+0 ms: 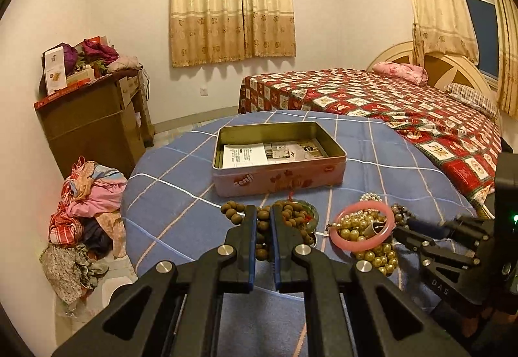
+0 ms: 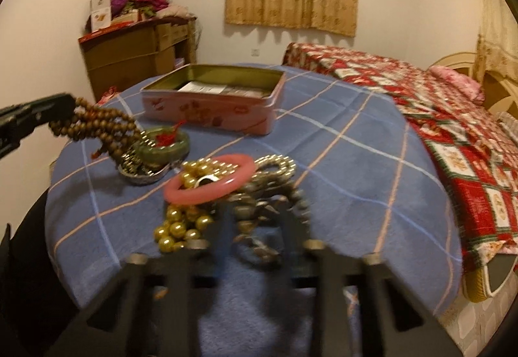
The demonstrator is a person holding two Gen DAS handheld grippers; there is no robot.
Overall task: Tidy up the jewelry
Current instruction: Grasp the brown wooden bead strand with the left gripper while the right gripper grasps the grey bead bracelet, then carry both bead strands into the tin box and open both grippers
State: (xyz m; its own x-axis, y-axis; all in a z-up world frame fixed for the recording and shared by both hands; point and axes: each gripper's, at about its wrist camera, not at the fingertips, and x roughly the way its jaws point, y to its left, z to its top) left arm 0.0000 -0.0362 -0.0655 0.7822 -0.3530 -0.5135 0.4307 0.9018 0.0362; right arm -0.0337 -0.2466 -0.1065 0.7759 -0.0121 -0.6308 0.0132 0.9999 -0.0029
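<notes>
Wooden beads (image 1: pixel 264 221) sit pinched between my left gripper (image 1: pixel 263 214) fingers, nearly closed on the strand, which trails right onto the green bangle (image 2: pixel 165 146) near the table's front edge. Straight ahead, well beyond, the open tin (image 1: pixel 278 177) lies broadside to me; my right gripper (image 2: pixel 262 227) is blurred, part open around darker beads (image 2: pixel 255 211), grip unclear

Bare cloth (image 1: pixel 181 182) flanks the open tin (image 1: pixel 278 159); jewelry pile (image 1: pixel 362 227) crowds its front.

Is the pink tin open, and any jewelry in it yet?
Open: the pink tin has no lid on. Only papers show inside; no jewelry visible.
</notes>
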